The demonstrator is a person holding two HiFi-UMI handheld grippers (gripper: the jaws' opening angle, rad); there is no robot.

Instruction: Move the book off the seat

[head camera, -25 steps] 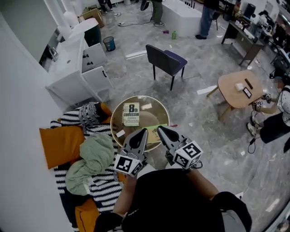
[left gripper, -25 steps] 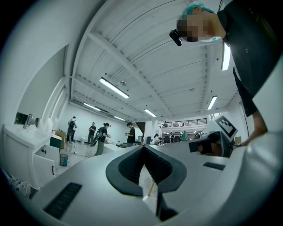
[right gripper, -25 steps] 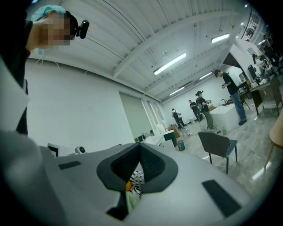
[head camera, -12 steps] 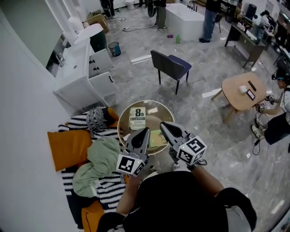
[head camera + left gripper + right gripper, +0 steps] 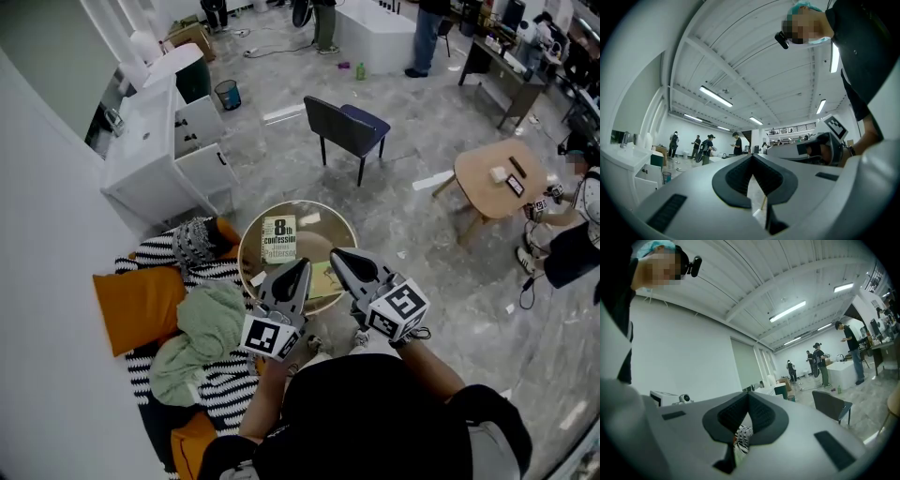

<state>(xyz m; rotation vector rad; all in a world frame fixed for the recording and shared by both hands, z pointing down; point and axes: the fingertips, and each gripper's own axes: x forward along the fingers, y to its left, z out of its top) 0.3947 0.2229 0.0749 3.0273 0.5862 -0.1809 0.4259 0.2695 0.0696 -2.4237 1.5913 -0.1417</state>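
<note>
Glass-topped round desk (image 5: 317, 242) carries the task's thing: a pale paperback book with bold black title lettering (image 5: 278, 238) lies flat on the far half, cover up, clear of the rim. It sits just beside the black-and-white striped seat (image 5: 220, 380), not on it. On that evidence the move appears complete.

Left gripper (image 5: 300, 269) and right gripper (image 5: 336, 255) are held side by side in front of the person, roughly level, tips above the desk's near edge. Neither touches the book. Both gripper views show the jaws pressed together at the tip with nothing held. The posture reads as a carry or rest position, not a reach.

The orange cushion (image 5: 136, 305) and the crumpled green cloth (image 5: 202, 333) occupy the seat.

Limits of view: the person's black-clad body hides the seat's near end. The striped fabric glimpsed below the right gripper's pads lies behind them, not in the grip. A greenish sheet on the desk is partly masked by the grippers and could not be identified.
</note>
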